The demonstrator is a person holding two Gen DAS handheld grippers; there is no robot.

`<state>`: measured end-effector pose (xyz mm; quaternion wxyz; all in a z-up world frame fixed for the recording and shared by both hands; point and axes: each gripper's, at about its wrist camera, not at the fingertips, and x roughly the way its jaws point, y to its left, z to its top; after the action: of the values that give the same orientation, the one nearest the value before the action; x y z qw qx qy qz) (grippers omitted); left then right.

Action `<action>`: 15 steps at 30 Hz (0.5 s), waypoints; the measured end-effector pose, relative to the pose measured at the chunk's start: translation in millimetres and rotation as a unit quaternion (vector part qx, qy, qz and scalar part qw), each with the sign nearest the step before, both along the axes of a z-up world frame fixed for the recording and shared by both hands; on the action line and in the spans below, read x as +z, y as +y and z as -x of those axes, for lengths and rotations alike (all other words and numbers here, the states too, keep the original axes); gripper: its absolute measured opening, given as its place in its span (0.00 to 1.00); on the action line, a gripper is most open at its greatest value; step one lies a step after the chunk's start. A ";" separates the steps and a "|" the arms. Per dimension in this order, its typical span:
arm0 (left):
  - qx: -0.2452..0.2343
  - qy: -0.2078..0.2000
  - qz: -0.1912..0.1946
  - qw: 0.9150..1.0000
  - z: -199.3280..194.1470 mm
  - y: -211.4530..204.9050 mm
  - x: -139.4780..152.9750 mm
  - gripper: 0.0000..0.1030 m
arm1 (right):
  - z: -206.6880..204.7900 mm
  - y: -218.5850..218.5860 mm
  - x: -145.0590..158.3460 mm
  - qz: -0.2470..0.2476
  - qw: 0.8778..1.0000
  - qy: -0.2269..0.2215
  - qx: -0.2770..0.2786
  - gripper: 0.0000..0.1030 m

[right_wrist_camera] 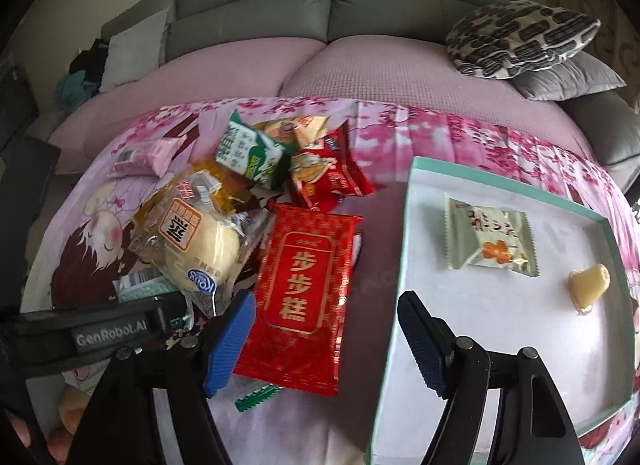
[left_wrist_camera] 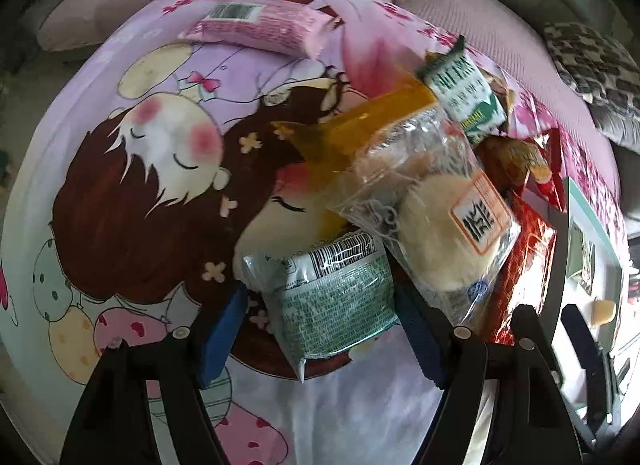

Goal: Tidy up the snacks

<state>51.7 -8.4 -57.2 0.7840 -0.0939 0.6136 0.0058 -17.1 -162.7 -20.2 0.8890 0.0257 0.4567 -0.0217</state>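
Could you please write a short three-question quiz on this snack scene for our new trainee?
1. True or false: the tray already holds two snacks.
2. Which pack lies between the left gripper fingers? A) green-and-white packet B) pink packet
3. Fill in: the right gripper hovers over the large ___ packet.

Key: 1 true, the pale green sachet and a yellow piece; 2 A; 3 red.
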 end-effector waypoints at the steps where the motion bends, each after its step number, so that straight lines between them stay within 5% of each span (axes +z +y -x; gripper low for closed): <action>1: 0.002 0.000 0.001 1.000 -1.0 1.5 -0.4 0.75 | -0.9 2.1 -1.5 0.001 1.000 0.002 0.002 0.74; 9: 0.006 0.008 0.013 1.000 -4.8 15.1 -3.1 0.75 | -7.0 11.6 -11.5 0.010 1.000 0.022 0.008 0.73; 15: -0.006 0.014 0.008 1.000 -3.6 9.6 -7.0 0.75 | -7.0 8.3 -13.1 -0.001 1.000 0.024 0.003 0.61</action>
<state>55.3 1.2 -64.2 0.7746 -0.0965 0.6250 -0.0023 -10.1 -154.4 -33.3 0.8776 0.0247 0.4784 -0.0189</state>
